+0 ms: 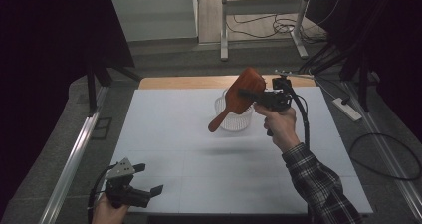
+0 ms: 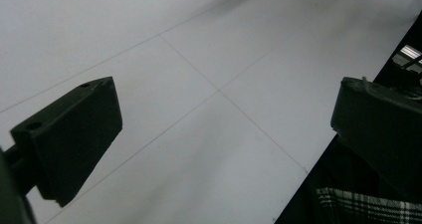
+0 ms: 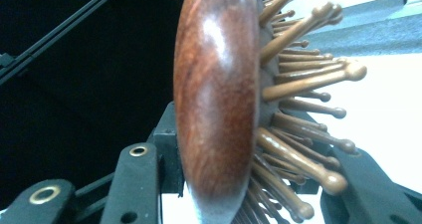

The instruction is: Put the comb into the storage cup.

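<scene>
While gripping above the table:
Right gripper (image 1: pixel 251 95): clamping the head of the wooden hairbrush (image 1: pixel 238 97), held up in the air over the white basket (image 1: pixel 234 118); in the right gripper view, pressing on the hairbrush (image 3: pixel 216 104) from both sides, wooden back against one jaw, pins against the other.
Hairbrush: hanging tilted, handle pointing down and left, clear of the basket.
Left gripper (image 1: pixel 149 180): resting low at the near left corner of the white table (image 1: pixel 169 134), jaws gaping wide, holding nothing.
Left gripper view: looking across bare table (image 2: pixel 209 84) between spread fingers (image 2: pixel 74 134).
</scene>
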Demonstrator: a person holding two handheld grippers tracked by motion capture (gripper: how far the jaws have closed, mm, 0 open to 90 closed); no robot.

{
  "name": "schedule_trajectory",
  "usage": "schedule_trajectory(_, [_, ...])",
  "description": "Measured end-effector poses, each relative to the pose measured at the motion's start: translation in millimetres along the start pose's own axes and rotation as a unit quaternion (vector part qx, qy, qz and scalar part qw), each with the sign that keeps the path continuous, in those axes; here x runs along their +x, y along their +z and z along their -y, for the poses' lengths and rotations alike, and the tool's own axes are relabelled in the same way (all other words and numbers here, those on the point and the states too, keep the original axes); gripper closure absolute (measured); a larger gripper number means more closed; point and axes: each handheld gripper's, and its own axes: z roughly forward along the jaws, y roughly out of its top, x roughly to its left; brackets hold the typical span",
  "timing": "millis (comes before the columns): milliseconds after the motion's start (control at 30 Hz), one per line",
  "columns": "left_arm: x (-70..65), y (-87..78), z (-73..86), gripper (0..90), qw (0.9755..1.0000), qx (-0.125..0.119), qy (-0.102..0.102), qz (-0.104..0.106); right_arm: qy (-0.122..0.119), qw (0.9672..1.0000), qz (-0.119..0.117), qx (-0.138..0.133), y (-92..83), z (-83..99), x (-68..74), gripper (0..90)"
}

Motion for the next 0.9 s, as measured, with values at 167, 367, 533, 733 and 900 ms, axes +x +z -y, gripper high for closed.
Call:
schedule_trajectory(167, [-1.4, -2.6, 3.4, 0.0, 1.0, 0.004, 0.003, -0.002, 0.001, 1.0, 0.008, -0.005, 2.0, -6.5, -3.9, 52.4])
schedule_trajectory(367, [-2.2, -6.3, 6.3, 0.0, 1.0, 0.001, 0.004, -0.004, 0.005, 0.9998, 0.018, -0.01, 4.4, -12.4, -10.1, 52.4])
schedule_trajectory(533, [-1.7, -8.9, 7.8, 0.0, 1.0, -0.004, 0.0, -0.005, 0.006, 0.9996, 0.025, -0.013, 6.0, -16.8, -14.0, 52.4])
schedule_trajectory(733, [-1.8, -10.6, 8.9, 0.0, 0.9999, -0.011, 0.002, 0.0, 0.008, 0.9992, 0.034, -0.018, 7.3, -21.6, -18.2, 52.4])
schedule_trajectory(900, [-4.2, -10.6, 8.8, 0.0, 0.9999, -0.01, 0.011, -0.007, 0.007, 0.9987, 0.046, -0.022, 7.5, -26.5, -22.1, 52.3])
